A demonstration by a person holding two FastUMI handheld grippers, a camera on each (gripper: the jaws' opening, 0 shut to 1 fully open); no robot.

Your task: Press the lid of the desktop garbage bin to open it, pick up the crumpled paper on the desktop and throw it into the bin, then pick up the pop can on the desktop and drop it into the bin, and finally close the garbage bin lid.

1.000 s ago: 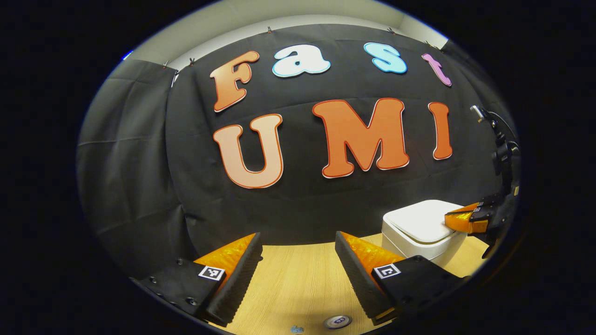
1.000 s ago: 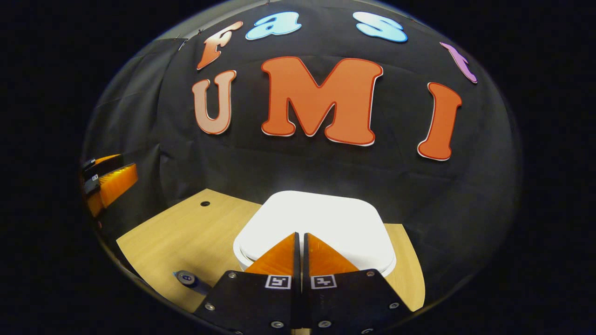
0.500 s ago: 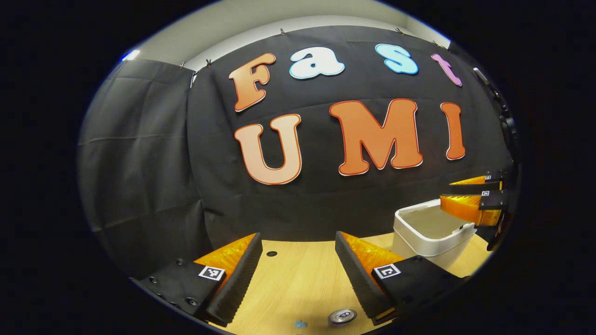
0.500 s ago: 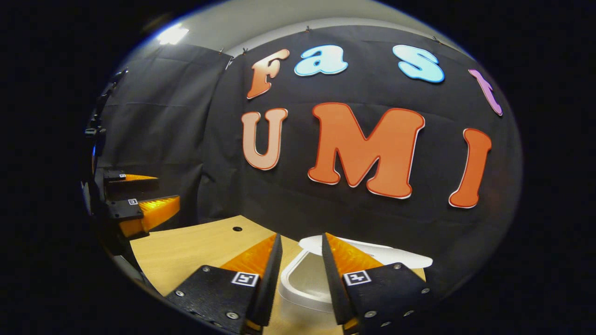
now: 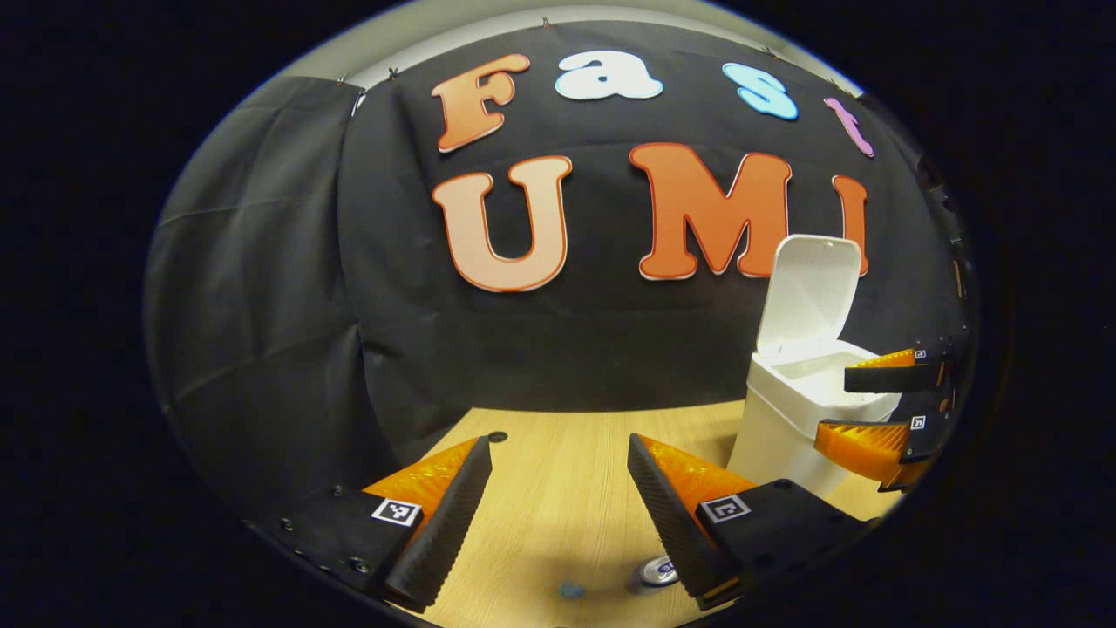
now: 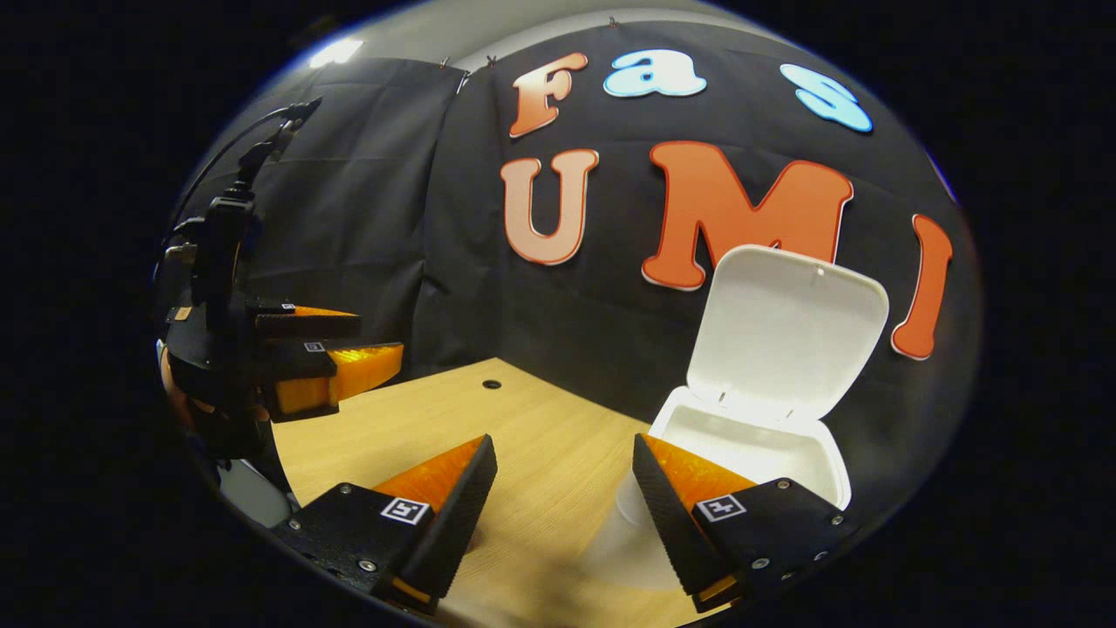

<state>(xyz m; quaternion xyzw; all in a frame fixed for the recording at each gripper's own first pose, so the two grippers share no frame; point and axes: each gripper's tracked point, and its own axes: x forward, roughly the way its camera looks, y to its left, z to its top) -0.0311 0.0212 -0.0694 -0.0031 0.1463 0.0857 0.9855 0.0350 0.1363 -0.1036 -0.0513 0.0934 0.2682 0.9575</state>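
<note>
My left gripper [image 5: 558, 506] rides low over the wooden desktop [image 5: 558, 488], fingers spread wide with nothing between them but bare wood. Just inside my right-hand finger, near the bottom edge of the left gripper view, the pop can [image 5: 658, 571] stands upright on the desk, its top end facing up; it sits close beside the finger, and I cannot tell whether they touch. A small blue speck [image 5: 571, 590] lies on the wood just left of the can.

My right gripper [image 6: 565, 506] is likewise spread open and holds nothing. In the right gripper view, its right-hand finger sits in front of the near wall of the garbage bin [image 6: 750, 436]; contact I cannot judge.

The bin is white, standing on the desk toward the right. Its lid [image 6: 785, 331] is swung up and stands nearly upright at the back, hinged on the far rim, the mouth open. From the left gripper view my right gripper shows at the far right, one finger at the bin's rim, the other lower against its side wall, both in front of it.

A small dark hole [image 6: 492, 384] marks the desktop near the far edge. Crumpled paper: not located.
</note>
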